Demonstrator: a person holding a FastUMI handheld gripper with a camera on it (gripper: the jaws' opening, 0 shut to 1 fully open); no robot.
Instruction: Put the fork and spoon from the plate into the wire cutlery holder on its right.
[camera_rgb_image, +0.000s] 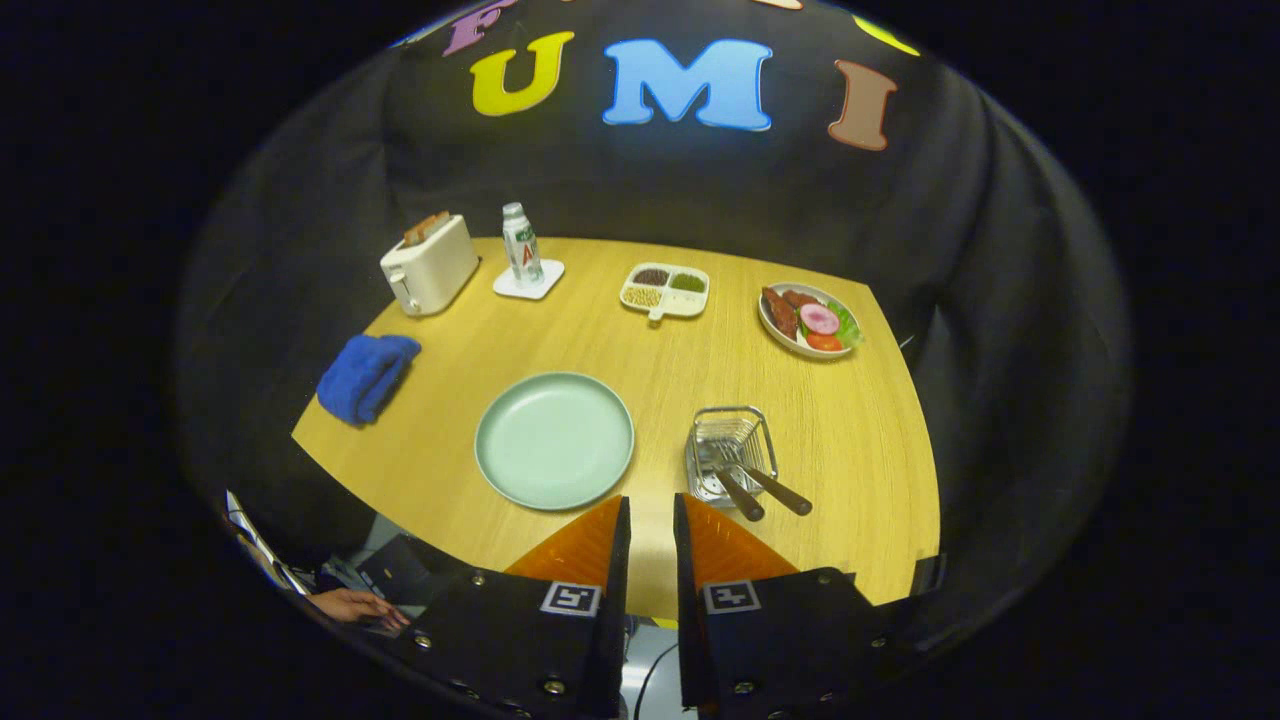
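Note:
A pale green plate (554, 440) lies bare on the wooden table, just ahead and to the left of my fingers. To its right stands the wire cutlery holder (730, 452). Two utensils rest in it, their brown handles (765, 491) sticking out toward me; the heads are hidden among the wires, so I cannot tell fork from spoon. My gripper (650, 515) hangs above the table's near edge, between plate and holder. Its fingers stand a narrow gap apart with nothing between them.
Along the back of the table (640, 360) stand a cream toaster (430, 265), a bottle (521, 245) on a white coaster, a divided dish of grains (666, 290) and a plate of food (810, 320). A blue cloth (366, 376) lies left. A person's hand (355, 605) shows below the table.

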